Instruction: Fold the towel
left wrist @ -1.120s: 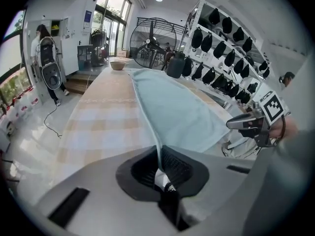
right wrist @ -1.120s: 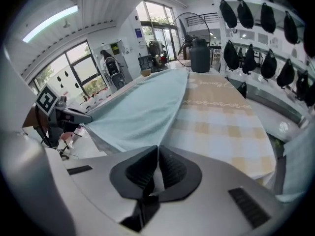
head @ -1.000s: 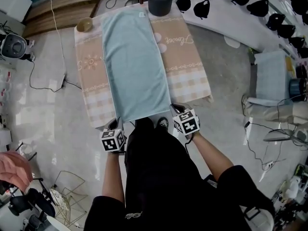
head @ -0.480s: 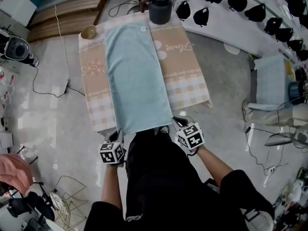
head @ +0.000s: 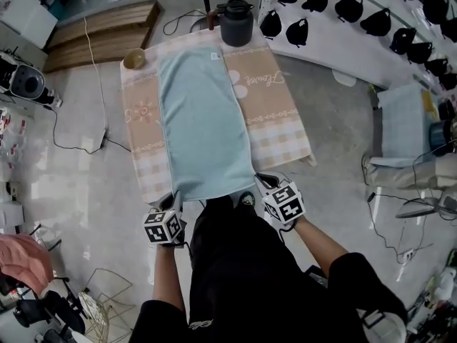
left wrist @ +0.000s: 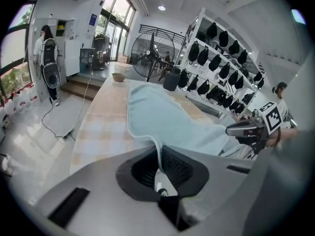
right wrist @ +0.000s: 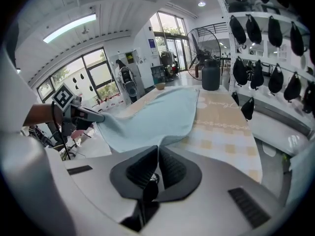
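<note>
A long light-blue towel (head: 203, 120) lies lengthwise on the table's beige checked cloth (head: 275, 120). Its near edge is lifted off the table's front end. My left gripper (head: 174, 201) is shut on the near left corner, and the towel's hem (left wrist: 158, 154) runs down between the dark pads. My right gripper (head: 260, 183) is shut on the near right corner, where the cloth (right wrist: 158, 151) is pinched between its pads. Each gripper shows in the other's view, the right gripper (left wrist: 245, 129) and the left gripper (right wrist: 82, 114), with the towel hanging slack between them.
A dark jug (head: 236, 21) stands at the table's far end and a small bowl (head: 133, 58) at its far left corner. A white rack of black caps (head: 343, 2) runs along the right. Cables (head: 78, 145) lie on the floor at left.
Both grippers have risen a little with the towel's near corners still pinched, and the near edge has lifted with them. The rest of the towel has stayed flat.
</note>
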